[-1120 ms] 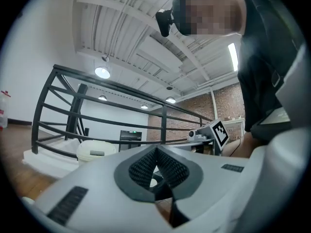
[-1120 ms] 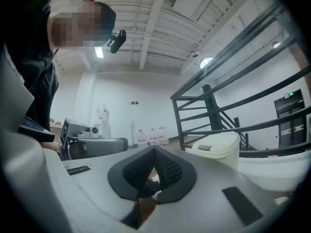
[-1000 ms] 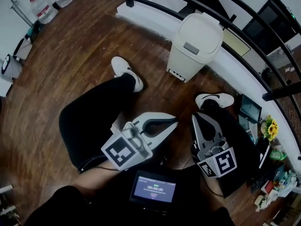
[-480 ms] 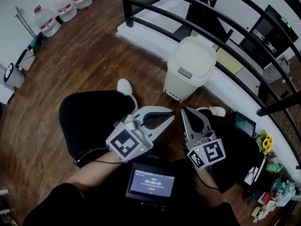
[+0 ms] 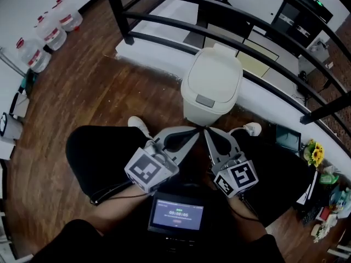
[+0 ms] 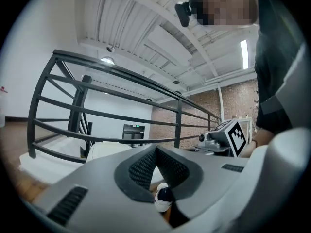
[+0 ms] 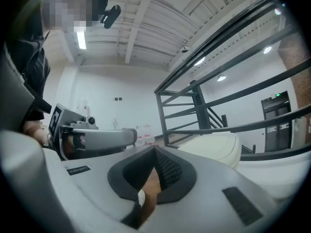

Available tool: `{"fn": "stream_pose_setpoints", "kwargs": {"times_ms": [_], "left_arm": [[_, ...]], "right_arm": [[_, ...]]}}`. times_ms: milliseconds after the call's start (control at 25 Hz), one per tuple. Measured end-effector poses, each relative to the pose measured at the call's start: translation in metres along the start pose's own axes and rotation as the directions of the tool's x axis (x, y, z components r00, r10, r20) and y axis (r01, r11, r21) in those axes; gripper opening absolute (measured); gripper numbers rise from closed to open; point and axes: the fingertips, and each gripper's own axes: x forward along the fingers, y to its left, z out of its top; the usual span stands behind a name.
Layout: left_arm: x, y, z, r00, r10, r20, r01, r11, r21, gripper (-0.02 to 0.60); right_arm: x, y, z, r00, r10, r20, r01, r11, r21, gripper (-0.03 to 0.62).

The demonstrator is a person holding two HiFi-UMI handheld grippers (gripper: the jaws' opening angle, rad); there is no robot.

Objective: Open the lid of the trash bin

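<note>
Two grippers point at one white trash bin, and neither one is touching it. In the head view the bin sits on the floor at twelve o'clock from the person, close to the black railing, and its lid is down. A grey push tab is at six o'clock on the lid, facing the person, so I think that is the spot to press or lift. The left gripper and the right gripper are side by side above the person's legs. Their tips aim at the bin, and to me that looks like getting ready. Some water bottles stand well apart at ten o'clock and are not part of the job. In the left gripper view the jaws are pressed together at the tips and hold nothing. Only a shoe far below shows through the gap behind them, and the bin's pale top peeks out at nine o'clock. In the right gripper view the jaws are pressed together too, and they are empty. The lid sits at three o'clock from the tips, close ahead. I think closed tips make a good poker for that tab.
</note>
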Motion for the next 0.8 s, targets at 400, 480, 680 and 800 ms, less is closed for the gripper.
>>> {"fn": "stream_pose_setpoints", "kwargs": {"times_ms": [400,480,680,800], "left_arm": [[0.052,0.031,-0.032,0.997,0.008,-0.071,-0.003,0.998,0.061,0.038],[0.056,0.034,-0.04,0.998,0.025,-0.057,-0.021,0.998,0.06,0.038],[0.069,0.049,-0.08,0.992,0.04,-0.119,-0.034,0.998,0.053,0.038],[0.07,0.054,-0.095,0.992,0.039,-0.122,-0.036,0.999,0.02,0.038]], "right_arm": [[0.004,-0.038,-0.02,0.998,0.021,0.059,-0.017,0.998,-0.065,0.018],[0.003,-0.037,-0.026,0.999,0.039,0.037,-0.036,0.996,-0.077,0.018],[0.016,-0.049,-0.042,0.998,0.068,0.011,-0.067,0.996,-0.061,0.018],[0.026,-0.052,-0.052,0.997,0.074,-0.019,-0.075,0.996,-0.057,0.018]]}}
